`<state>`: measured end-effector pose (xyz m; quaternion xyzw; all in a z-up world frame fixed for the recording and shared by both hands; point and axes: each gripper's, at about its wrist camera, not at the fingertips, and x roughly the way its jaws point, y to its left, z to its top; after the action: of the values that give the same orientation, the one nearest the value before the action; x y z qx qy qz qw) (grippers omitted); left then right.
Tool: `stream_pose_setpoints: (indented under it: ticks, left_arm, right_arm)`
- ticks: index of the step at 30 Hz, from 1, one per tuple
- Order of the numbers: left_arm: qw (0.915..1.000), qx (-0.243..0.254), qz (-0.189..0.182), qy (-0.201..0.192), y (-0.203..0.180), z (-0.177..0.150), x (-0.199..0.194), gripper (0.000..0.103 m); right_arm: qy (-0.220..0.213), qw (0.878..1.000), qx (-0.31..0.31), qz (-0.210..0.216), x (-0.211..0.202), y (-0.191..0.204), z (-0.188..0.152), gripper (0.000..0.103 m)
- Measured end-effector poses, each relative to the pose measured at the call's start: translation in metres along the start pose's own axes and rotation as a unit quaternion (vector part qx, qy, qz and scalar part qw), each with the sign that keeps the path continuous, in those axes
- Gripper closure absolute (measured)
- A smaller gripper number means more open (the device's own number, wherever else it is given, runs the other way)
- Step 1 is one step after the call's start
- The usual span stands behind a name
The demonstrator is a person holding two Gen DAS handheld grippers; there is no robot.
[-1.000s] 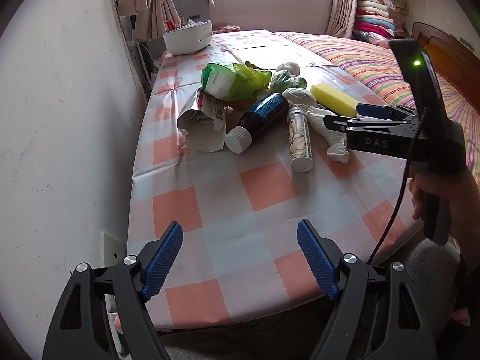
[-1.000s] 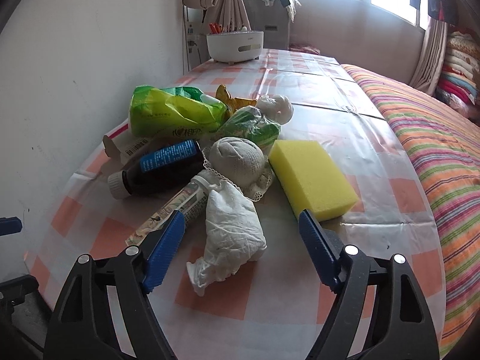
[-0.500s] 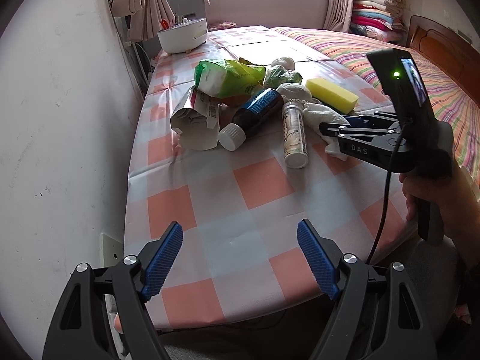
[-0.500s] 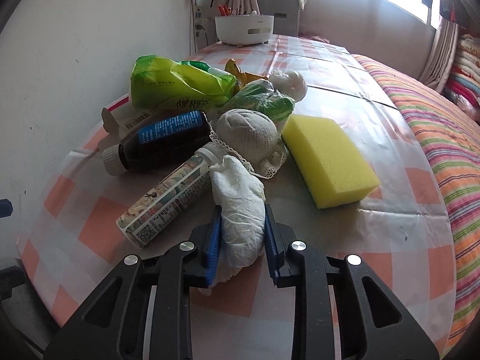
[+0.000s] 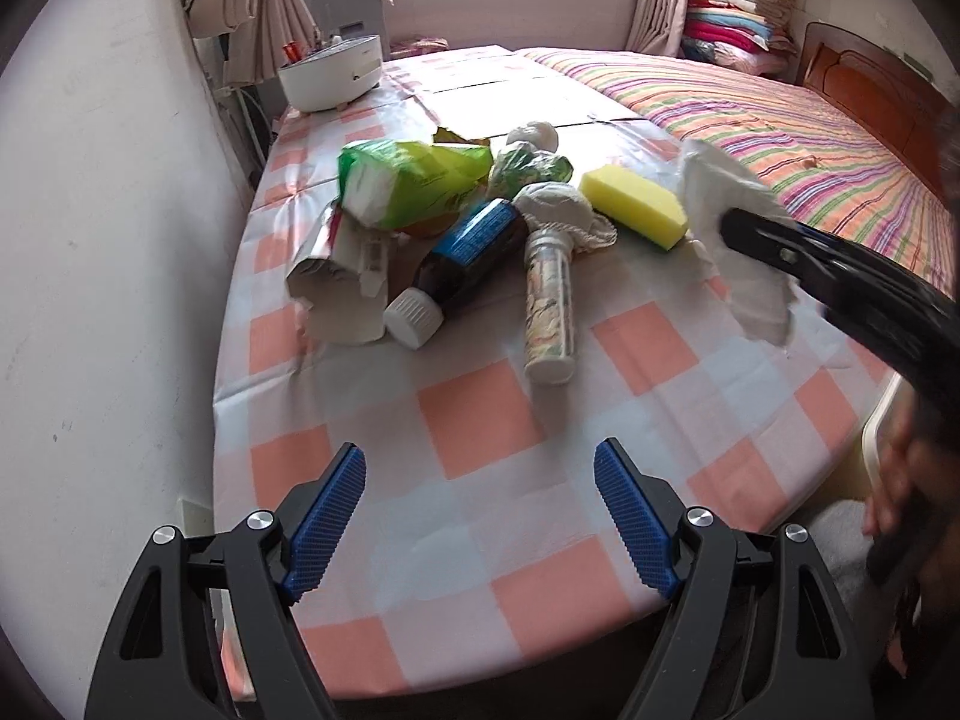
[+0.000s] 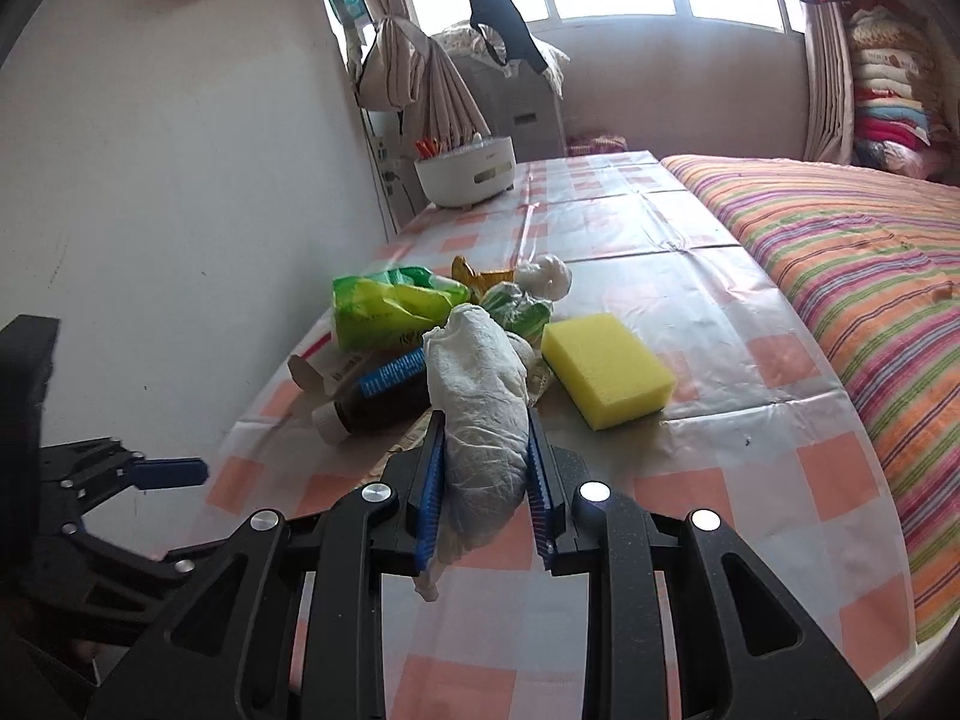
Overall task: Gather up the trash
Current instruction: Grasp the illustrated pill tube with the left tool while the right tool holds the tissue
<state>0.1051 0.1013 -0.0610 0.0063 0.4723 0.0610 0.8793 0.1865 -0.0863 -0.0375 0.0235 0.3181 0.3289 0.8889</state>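
Note:
My right gripper [image 6: 486, 450] is shut on a crumpled white paper towel [image 6: 480, 396], lifted off the checked table [image 6: 750, 480]; the left wrist view shows the same towel [image 5: 732, 228] hanging from the gripper at right. A trash pile stays on the table: green plastic bag [image 5: 408, 180], dark bottle with blue label [image 5: 468, 258], clear printed tube [image 5: 547, 306], torn carton [image 5: 342, 276], white cloth ball [image 5: 555, 210], yellow sponge [image 5: 636, 201]. My left gripper [image 5: 480, 516] hangs open over the table's near edge with nothing between its fingers.
A white round appliance [image 6: 465, 171] stands at the table's far end by the wall [image 6: 150, 180]. A striped bed [image 6: 870, 276] runs along the table's right side. A person's hand [image 5: 900, 480] holds the right gripper at the near right corner.
My right gripper closed on the white paper towel and lifted it up off the table, tilting back. My left gripper shifted slightly and stayed open.

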Motion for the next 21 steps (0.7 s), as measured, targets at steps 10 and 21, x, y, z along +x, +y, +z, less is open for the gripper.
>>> stream_pose_setpoints:
  ticks: [10, 21]
  left_arm:
    - [0.9962, 0.027, -0.043, 0.071, -0.030, 0.062, 0.052, 0.026]
    - [0.9854, -0.011, -0.064, 0.158, -0.028, 0.096, 0.109, 0.027]
  right_arm:
    - [-0.046, 0.999, -0.001, 0.002, -0.063, 0.009, -0.010, 0.077]
    - [-0.076, 0.997, 0.002, -0.009, -0.093, 0.001, -0.017, 0.076]
